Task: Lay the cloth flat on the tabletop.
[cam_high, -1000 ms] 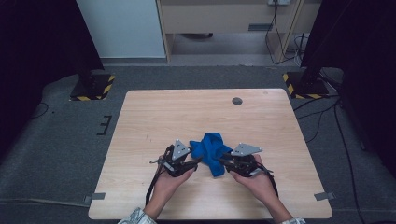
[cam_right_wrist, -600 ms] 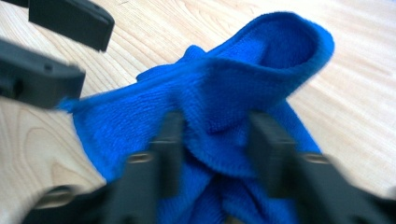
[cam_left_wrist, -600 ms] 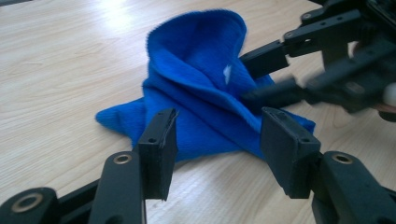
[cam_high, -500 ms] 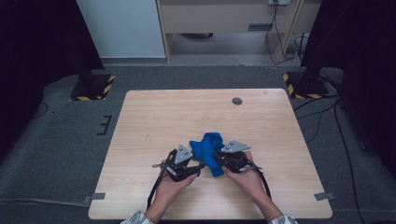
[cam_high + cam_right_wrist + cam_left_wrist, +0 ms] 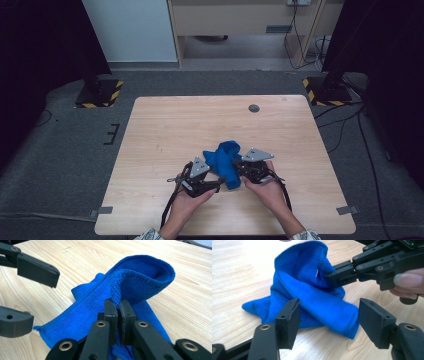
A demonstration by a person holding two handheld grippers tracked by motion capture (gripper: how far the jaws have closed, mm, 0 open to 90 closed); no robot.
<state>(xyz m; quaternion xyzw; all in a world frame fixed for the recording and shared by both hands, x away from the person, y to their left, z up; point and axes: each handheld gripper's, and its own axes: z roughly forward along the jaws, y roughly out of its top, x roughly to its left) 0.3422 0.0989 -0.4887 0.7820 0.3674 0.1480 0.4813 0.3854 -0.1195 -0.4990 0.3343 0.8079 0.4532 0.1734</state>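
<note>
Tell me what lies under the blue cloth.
Under the blue cloth only the wooden table shows around its edges. Whatever its folds cover stays hidden. The right tongs pinch one fold.

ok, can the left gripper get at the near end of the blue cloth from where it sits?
Probably yes. The left gripper has just been opening, and the blue cloth lies right ahead of its gap, unobstructed. The right gripper pinches a raised fold farther up, clear of that end.
</note>
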